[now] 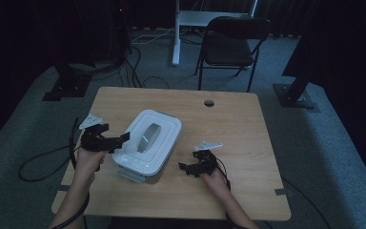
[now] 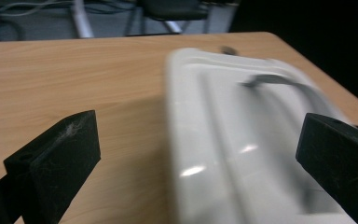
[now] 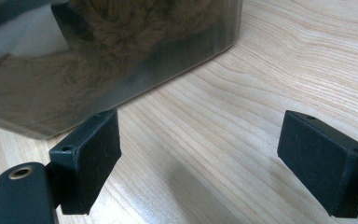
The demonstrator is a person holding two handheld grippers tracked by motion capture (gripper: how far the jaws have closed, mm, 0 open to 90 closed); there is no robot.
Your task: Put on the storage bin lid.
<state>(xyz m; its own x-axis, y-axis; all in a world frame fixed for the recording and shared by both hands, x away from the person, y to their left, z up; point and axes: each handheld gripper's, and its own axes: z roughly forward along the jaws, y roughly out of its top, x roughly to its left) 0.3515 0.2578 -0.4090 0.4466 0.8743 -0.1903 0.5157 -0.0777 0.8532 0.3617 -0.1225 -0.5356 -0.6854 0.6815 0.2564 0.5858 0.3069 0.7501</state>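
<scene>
A white lidded container with a grey handle on its lid lies at an angle on the wooden table. My left gripper is at the container's left edge with its jaws open; in the left gripper view the blurred lid lies partly between them, and no pad presses on it. My right gripper rests to the container's right, open, pointing at it. In the right gripper view its jaws stand wide over bare wood, just short of the container's clear wall, which has brownish contents behind it.
A cable hole sits near the table's far edge. Beyond the table are a black folding chair, a white desk leg, floor cables and black stand feet. Bare wood lies right of the container.
</scene>
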